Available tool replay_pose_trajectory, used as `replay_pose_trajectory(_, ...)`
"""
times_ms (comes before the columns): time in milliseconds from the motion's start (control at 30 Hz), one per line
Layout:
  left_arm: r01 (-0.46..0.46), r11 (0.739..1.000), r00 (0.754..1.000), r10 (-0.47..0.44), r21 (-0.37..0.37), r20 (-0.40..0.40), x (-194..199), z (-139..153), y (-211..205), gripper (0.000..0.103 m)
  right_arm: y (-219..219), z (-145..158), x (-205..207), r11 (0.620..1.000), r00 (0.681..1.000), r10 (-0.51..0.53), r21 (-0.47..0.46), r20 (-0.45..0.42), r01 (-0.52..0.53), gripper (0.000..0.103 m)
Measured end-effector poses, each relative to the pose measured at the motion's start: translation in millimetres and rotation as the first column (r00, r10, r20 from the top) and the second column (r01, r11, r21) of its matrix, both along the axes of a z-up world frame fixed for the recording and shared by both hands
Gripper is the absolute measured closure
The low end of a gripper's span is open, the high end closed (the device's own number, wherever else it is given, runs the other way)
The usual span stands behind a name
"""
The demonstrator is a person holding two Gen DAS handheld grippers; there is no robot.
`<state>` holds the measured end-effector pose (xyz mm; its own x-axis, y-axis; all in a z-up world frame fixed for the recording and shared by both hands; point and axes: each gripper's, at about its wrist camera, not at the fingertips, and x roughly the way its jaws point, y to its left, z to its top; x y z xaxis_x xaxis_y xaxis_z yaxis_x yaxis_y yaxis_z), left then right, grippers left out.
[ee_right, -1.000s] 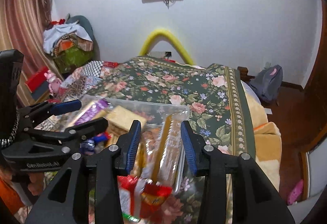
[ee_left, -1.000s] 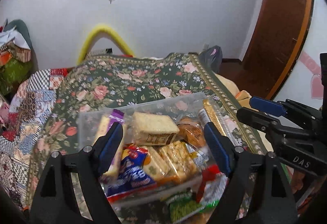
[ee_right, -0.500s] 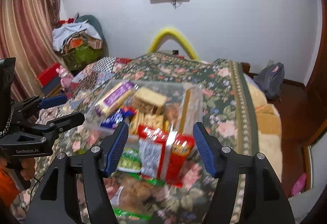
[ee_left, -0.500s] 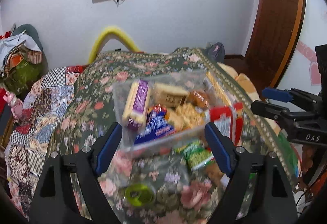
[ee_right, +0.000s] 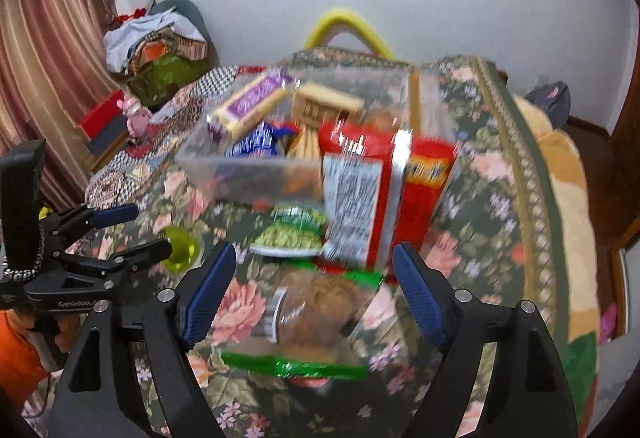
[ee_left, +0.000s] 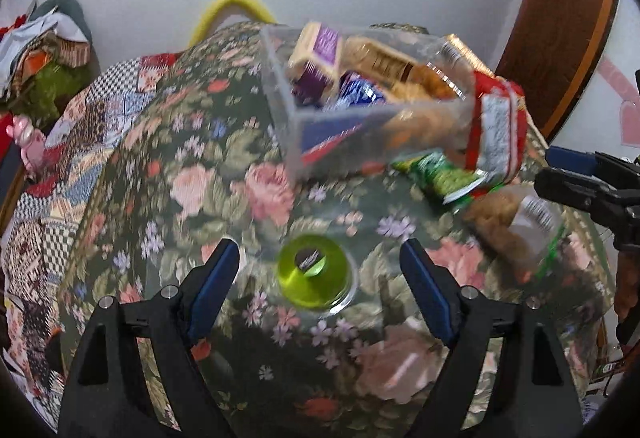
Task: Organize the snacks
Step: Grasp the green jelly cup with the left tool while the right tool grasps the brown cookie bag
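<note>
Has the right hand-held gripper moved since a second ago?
Yes. The right hand-held gripper has pulled back from the clear snack bin, now over the cookie bag; its jaws have just been opening, gripping nothing.

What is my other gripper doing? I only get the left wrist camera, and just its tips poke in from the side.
Observer: The right wrist view shows the right gripper open. Its jaws have just been opening, and a clear bag of brown cookies lies between them, untouched by the pads.
Child: Who is holding my left one?
Observer: Only a part shows: an orange sleeve at the bottom corner, behind the left gripper.
Child: What is way over on that side of the room?
Observer: A pink striped curtain hangs there, beside a pile of clothes.
</note>
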<state>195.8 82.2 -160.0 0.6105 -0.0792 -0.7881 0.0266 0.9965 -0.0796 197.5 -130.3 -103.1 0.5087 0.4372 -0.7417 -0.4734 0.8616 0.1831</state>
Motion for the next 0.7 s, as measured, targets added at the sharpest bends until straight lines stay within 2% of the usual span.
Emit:
replay_pose_trajectory(167,0.008,1.000,1.000,-0.008,-0.020,-0.012,-2,-17,4,0.037,7,-24,-6,1.000,0.998,0.004,-0.019,-0.065,-0.005,0.023)
replay_pose_trajectory(300,0.018,1.000,1.000,-0.019,-0.025,-0.019,1,-25,3,0.055,14,-36,-5,0.999,0.994,0.005,-0.034,-0.106,-0.008,0.023)
replay_pose_trajectory(500,0.017,0.999,1.000,-0.017,-0.028,0.012,0,-30,4,0.057,15,-45,-4,0.998,0.994,-0.014,-0.065,-0.109,0.007,0.025)
replay_pose_trajectory(533,0.020,0.999,1.000,-0.019,-0.025,0.017,-1,-29,4,0.057,14,-46,-4,0.998,0.994,-0.011,-0.063,-0.111,0.004,0.028)
replay_pose_trajectory(600,0.025,0.999,0.999,-0.025,-0.021,0.021,-3,-29,3,0.057,12,-49,-5,0.998,0.993,-0.004,-0.070,-0.118,-0.005,0.041)
replay_pose_trajectory(700,0.032,0.999,0.999,-0.032,-0.026,0.024,-9,-26,1,0.057,7,-49,-7,0.999,0.993,0.008,-0.050,-0.119,-0.014,0.046)
